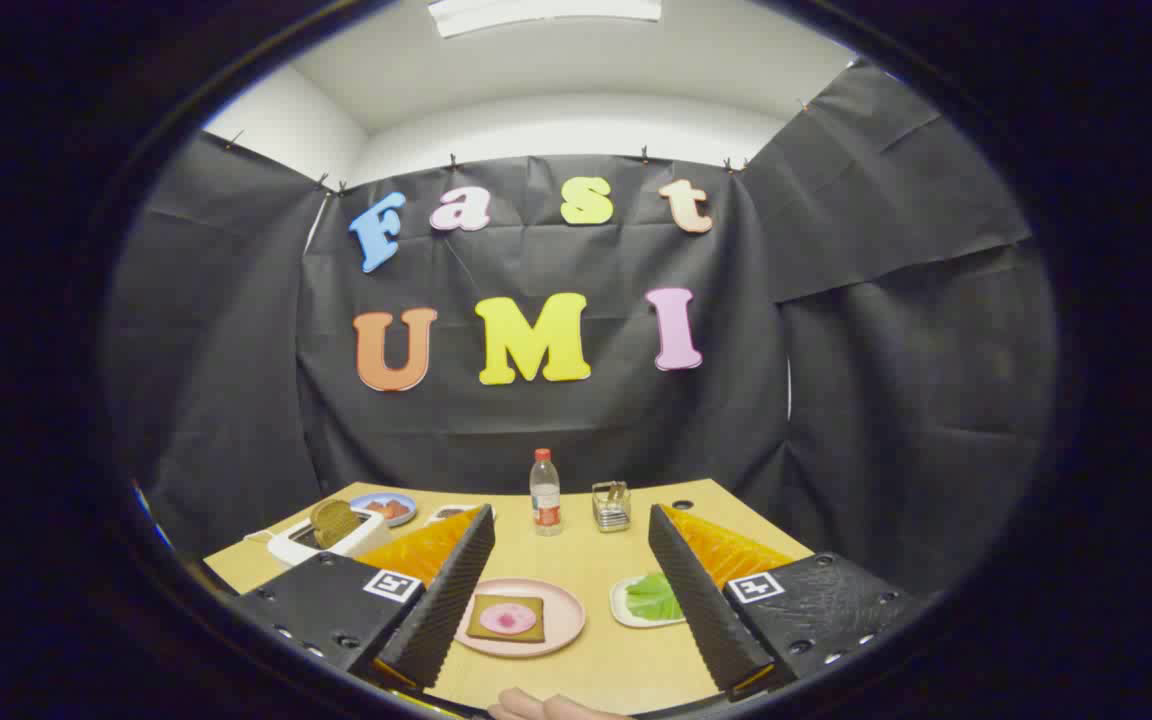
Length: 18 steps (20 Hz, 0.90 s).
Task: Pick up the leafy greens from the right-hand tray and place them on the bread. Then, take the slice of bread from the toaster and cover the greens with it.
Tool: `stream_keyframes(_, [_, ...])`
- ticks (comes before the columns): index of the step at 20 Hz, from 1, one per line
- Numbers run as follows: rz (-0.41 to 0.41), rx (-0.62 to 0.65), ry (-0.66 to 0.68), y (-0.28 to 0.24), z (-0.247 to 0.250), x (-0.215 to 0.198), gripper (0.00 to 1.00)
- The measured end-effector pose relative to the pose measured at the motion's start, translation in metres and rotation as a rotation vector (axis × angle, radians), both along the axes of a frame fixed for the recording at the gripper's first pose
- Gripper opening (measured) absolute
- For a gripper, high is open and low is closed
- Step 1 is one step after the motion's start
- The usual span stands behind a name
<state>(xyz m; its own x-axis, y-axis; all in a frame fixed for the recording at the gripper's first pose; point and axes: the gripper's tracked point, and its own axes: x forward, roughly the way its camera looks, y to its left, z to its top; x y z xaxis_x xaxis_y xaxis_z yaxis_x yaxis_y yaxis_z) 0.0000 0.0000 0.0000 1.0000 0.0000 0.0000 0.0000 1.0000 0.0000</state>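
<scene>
My gripper (571, 540) is open, held well above the wooden table (596, 560), with nothing between its fingers. Between the fingers, on the table, a pink plate (561, 625) holds a slice of bread (506, 618) topped with a pink round slice. Just inside the right finger a small white tray (624, 605) carries the leafy greens (653, 597), partly hidden by that finger. Beyond the left finger a white toaster (321, 540) has a slice of bread (333, 522) standing up out of its slot.
A plastic water bottle (545, 492) and a small wire holder (611, 506) stand at the table's far side. A blue plate (386, 508) with food sits behind the toaster. A hand (546, 707) shows at the near table edge.
</scene>
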Motion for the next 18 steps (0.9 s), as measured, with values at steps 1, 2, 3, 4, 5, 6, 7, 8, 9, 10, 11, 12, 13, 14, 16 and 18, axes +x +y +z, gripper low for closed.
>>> stream_keyframes(1, [-0.008,0.003,0.008,-0.005,-0.003,0.003,0.95])
stream_keyframes(2, [-0.015,0.005,0.014,-0.009,-0.005,0.005,0.95])
stream_keyframes(3, [-0.016,0.006,0.016,-0.011,-0.007,0.006,0.95])
stream_keyframes(4, [-0.024,0.006,0.018,-0.016,-0.007,0.008,0.95])
stream_keyframes(5, [-0.03,0.006,0.02,-0.021,-0.009,0.009,0.95])
stream_keyframes(6, [-0.035,0.007,0.023,-0.024,-0.01,0.01,0.95])
stream_keyframes(7, [-0.037,0.008,0.026,-0.028,-0.012,0.01,0.94])
stream_keyframes(8, [-0.041,0.011,0.027,-0.031,-0.012,0.011,0.94])
stream_keyframes(9, [-0.049,0.01,0.031,-0.037,-0.014,0.013,0.94])
stream_keyframes(10, [-0.056,0.009,0.035,-0.042,-0.016,0.015,0.94])
stream_keyframes(11, [-0.062,0.006,0.038,-0.044,-0.017,0.016,0.94])
stream_keyframes(12, [-0.067,0.003,0.042,-0.049,-0.019,0.018,0.94])
stream_keyframes(13, [-0.07,-0.003,0.045,-0.052,-0.021,0.022,0.94])
stream_keyframes(14, [-0.07,-0.013,0.045,-0.056,-0.023,0.026,0.94])
stream_keyframes(16, [-0.075,-0.048,0.059,-0.07,-0.034,0.043,0.94])
stream_keyframes(18, [-0.084,-0.08,0.086,-0.087,-0.051,0.065,0.95])
